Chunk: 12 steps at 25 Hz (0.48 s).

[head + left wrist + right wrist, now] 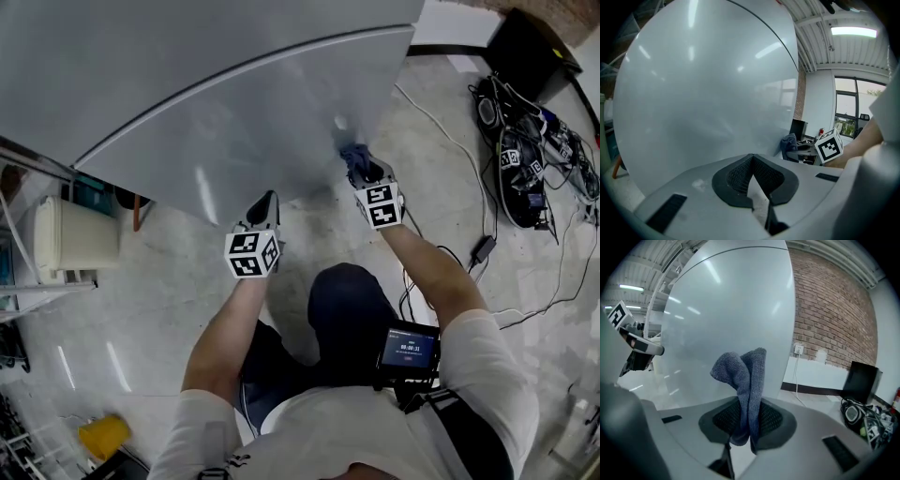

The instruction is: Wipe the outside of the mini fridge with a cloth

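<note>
The mini fridge point(216, 103) is a grey, glossy box filling the upper left of the head view. My right gripper point(361, 169) is shut on a blue-grey knitted cloth point(743, 380), whose folded end point(352, 155) sticks up against the fridge door's lower right edge. My left gripper point(265, 204) points at the door's lower edge further left, its jaws shut with nothing between them. In the left gripper view the fridge door point(703, 89) fills most of the picture, and the cloth point(789, 141) shows small at the right beside the right gripper's marker cube point(829, 146).
A concrete floor point(159, 281) lies below. A heap of cables and gear point(530, 159) is at the right, with a black box point(530, 47) behind. A white container point(70, 234) on a shelf stands left. A yellow object point(103, 436) lies lower left. A brick wall point(829, 310) is beyond.
</note>
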Each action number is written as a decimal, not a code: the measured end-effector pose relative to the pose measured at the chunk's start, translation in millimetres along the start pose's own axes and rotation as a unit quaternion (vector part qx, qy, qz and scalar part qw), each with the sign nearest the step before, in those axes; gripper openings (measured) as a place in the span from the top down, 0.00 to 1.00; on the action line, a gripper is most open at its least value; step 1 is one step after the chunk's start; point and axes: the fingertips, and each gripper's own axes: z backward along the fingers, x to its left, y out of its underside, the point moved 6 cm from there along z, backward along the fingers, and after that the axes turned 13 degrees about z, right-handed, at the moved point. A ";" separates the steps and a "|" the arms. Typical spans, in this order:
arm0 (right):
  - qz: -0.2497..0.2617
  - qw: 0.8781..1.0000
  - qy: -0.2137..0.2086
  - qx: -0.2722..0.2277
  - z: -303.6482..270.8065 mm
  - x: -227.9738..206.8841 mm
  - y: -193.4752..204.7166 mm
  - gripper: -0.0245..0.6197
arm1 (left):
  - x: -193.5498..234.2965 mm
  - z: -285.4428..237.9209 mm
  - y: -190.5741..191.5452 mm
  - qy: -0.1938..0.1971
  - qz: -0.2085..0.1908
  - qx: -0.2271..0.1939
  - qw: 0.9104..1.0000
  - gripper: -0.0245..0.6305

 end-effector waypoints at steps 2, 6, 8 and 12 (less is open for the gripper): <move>0.004 1.000 -0.002 0.008 17.1 -7.0 -17.2 0.83 | -7.9 6.5 -16.6 0.003 0.007 0.006 1.000 0.96; 0.009 1.000 -0.009 0.022 57.8 -24.9 -66.1 0.83 | -29.9 27.1 -67.6 0.005 0.018 0.016 1.000 0.96; 0.012 1.000 -0.010 0.024 79.9 -37.2 -96.0 0.83 | -44.8 38.8 -97.5 0.006 0.018 0.018 1.000 0.96; 0.006 1.000 -0.008 0.015 126.0 -67.1 -164.4 0.83 | -80.1 64.2 -162.4 0.006 0.008 0.019 1.000 0.96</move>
